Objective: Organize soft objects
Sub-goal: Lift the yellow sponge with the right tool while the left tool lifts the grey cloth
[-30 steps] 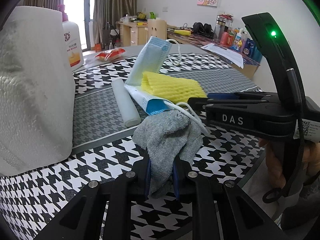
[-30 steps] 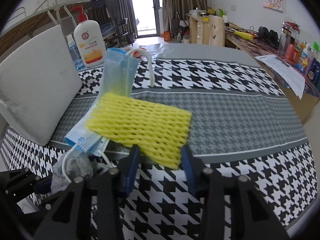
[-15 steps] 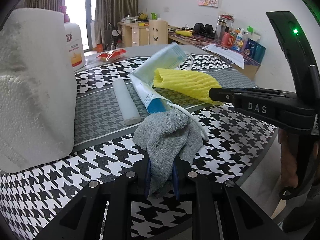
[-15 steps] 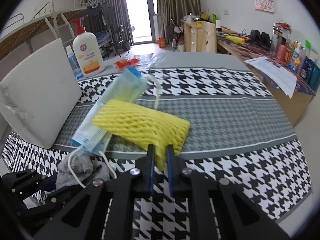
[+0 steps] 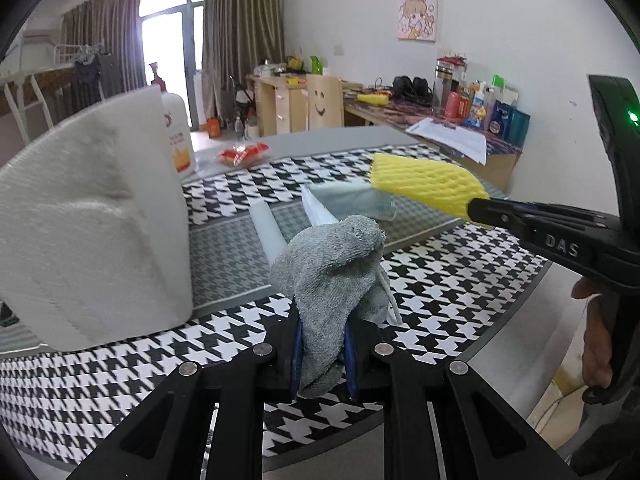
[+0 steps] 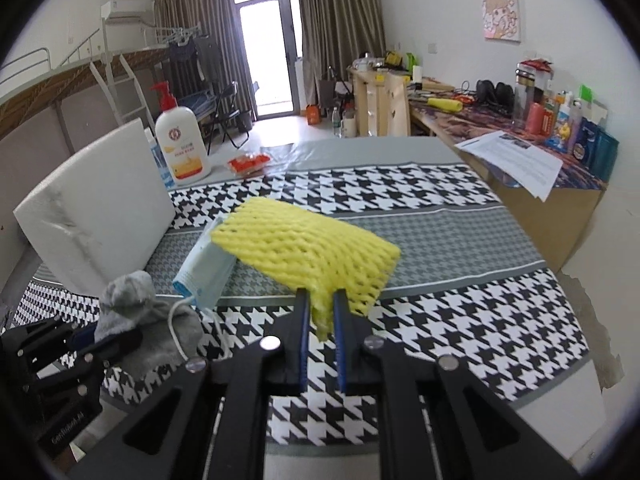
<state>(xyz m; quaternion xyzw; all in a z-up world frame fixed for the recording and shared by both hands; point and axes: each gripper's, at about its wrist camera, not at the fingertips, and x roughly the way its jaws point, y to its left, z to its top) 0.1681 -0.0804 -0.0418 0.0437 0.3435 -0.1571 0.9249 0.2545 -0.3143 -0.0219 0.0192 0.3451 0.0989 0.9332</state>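
My left gripper (image 5: 322, 344) is shut on a grey sock (image 5: 336, 264), which hangs bunched above the houndstooth tablecloth (image 5: 440, 280). The same grey sock (image 6: 132, 300) shows at the lower left of the right wrist view, with a white mask strap draped over it. My right gripper (image 6: 321, 312) is shut on the near edge of a yellow foam net (image 6: 308, 248) and holds it lifted off the table. The yellow foam net (image 5: 424, 184) also appears at the right of the left wrist view. A light blue face mask (image 6: 206, 268) lies on the cloth beneath the net.
A large white foam block (image 5: 88, 232) stands at the left. A white foam tube (image 5: 268, 228) lies behind the sock. A lotion pump bottle (image 6: 182, 144) and a red snack packet (image 6: 248, 162) sit at the table's far side. A cluttered desk (image 6: 520, 136) runs along the right wall.
The right gripper closed on the yellow foam net and lifted it up off the mask. The mask dropped flat onto the cloth. The left gripper rose with the grey sock.
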